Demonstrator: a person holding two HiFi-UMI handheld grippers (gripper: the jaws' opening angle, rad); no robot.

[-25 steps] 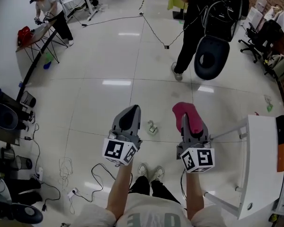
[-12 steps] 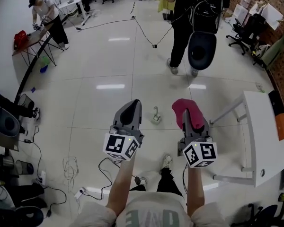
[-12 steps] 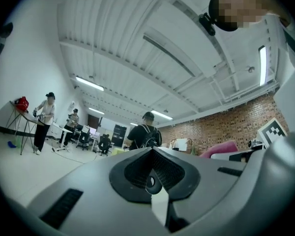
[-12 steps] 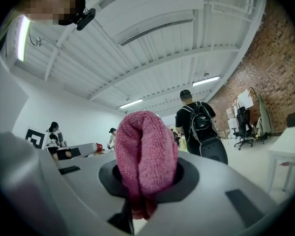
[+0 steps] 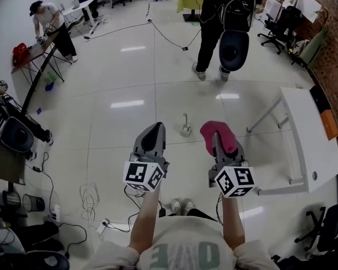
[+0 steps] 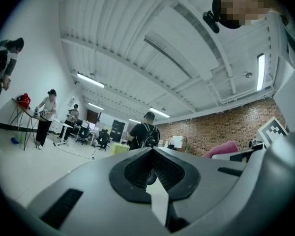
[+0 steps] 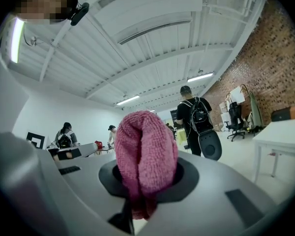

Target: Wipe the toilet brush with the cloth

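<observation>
The toilet brush (image 5: 186, 128) stands upright in its small holder on the glossy floor, ahead of and between my two grippers. My left gripper (image 5: 154, 130) is shut with nothing in it; in the left gripper view its jaws (image 6: 151, 155) meet in a closed seam. A folded pink cloth (image 5: 216, 134) sticks out past the tips of my right gripper (image 5: 218, 140), which is shut on it. In the right gripper view the cloth (image 7: 145, 151) bulges up between the jaws and hides the tips. Both grippers are held level, well above the floor and apart from the brush.
A white table (image 5: 315, 151) stands at the right. A person with a backpack and a dark round seat (image 5: 234, 48) walks ahead. Another person (image 5: 45, 18) works at a folding table far left. Cables (image 5: 90, 198) and gear lie along the left wall.
I have walked forward: the brush sits higher in the head view, the white table has slid further into view, and the person with the backpack has moved away. Both grippers keep their pose.
</observation>
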